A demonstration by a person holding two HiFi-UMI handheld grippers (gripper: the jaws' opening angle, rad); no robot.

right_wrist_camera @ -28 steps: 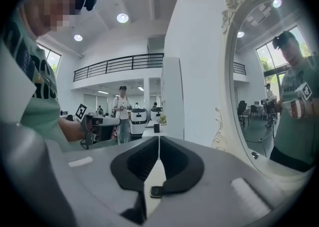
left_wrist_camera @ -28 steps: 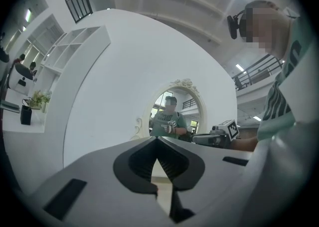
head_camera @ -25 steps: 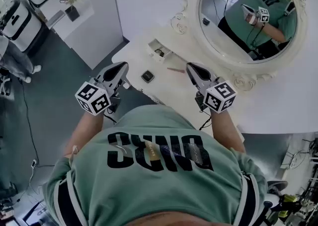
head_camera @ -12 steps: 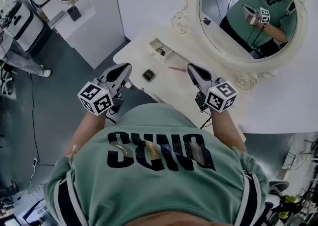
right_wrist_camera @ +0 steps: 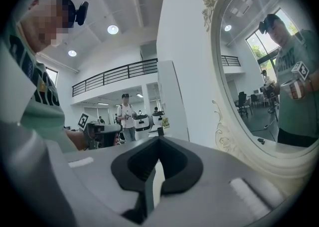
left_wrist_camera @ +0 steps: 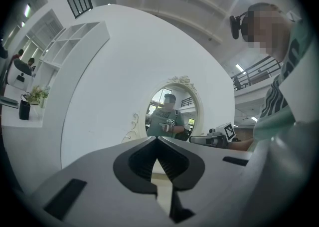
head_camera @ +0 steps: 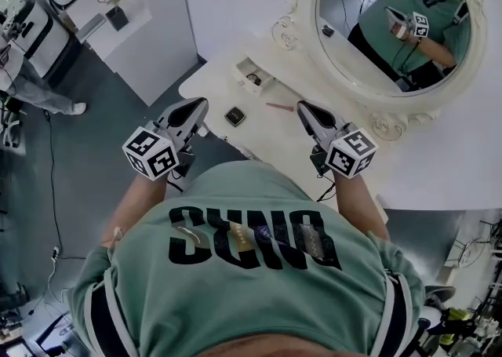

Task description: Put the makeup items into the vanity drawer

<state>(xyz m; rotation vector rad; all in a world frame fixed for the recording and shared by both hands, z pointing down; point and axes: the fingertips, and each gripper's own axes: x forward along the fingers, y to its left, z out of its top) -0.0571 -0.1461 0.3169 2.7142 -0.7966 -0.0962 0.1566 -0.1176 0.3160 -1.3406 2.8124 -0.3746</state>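
Head view: scarcely shifted since a second ago. Left gripper and right gripper over table near edge; compact and pencil between them, drawer beyond, bare top around.
Left gripper view: clenched, empty.
Right gripper view: clenched, empty.

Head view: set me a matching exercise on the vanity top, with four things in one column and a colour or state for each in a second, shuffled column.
Things:
1. compact
2. pencil
3. small drawer
4. right gripper

Descriptions:
a. white, open at the top
b. jaws together, nothing between them
c. dark and square, lying flat
d. thin and pinkish, lying flat

Pairs: 1-c; 2-d; 3-a; 4-b
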